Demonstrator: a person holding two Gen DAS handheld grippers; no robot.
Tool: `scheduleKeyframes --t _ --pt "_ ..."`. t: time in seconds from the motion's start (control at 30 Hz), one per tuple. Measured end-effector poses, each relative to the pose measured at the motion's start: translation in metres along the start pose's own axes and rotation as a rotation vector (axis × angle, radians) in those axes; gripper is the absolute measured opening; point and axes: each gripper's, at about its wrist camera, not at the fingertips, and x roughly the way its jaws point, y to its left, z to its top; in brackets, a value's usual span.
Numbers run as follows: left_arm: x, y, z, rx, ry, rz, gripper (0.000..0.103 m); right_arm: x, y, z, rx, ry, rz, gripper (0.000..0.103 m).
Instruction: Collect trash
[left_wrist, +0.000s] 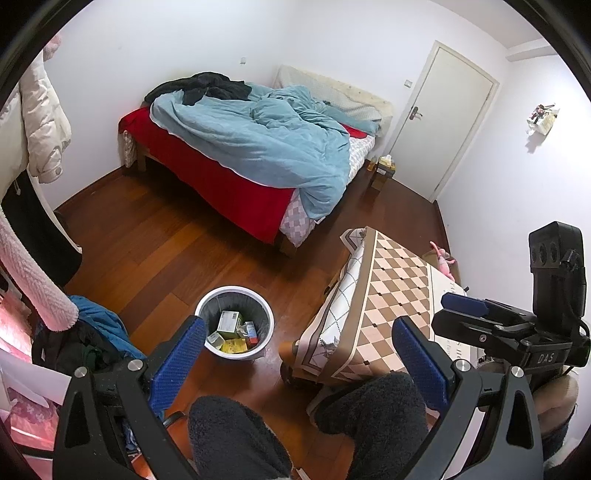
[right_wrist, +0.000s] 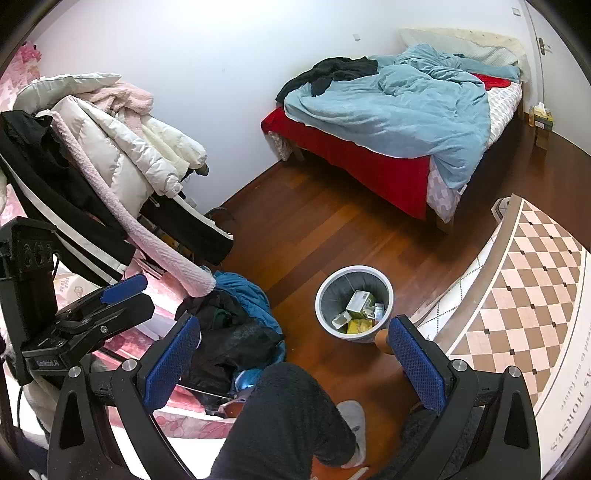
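Both grippers, left (left_wrist: 295, 354) and right (right_wrist: 291, 354), spread and empty; bin (left_wrist: 267, 317) on floor at 12 o'clock holds cartons (left_wrist: 229, 323), probably light, crushable, stiff-edged, so pinch a box edge or rim.

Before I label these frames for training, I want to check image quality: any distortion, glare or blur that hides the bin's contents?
Left wrist view: strong fisheye bending, black corners; the round white waste bin with grey liner is sharp, its boxes readable as shapes. Right wrist view: same curvature; soft sheen on the reddish wooden floor, no harsh glare; the bin stays clear, though the open right hand-held gripper frames it.
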Motion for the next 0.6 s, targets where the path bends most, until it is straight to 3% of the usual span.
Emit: scheduleKeyframes --t 0.6 --pt "-0.0006 0.0098 -0.0042 0.003 0.000 -0.011 0.103 -0.0016 0.0032 0.0022 -0.015 0.009 0.008 0.103"
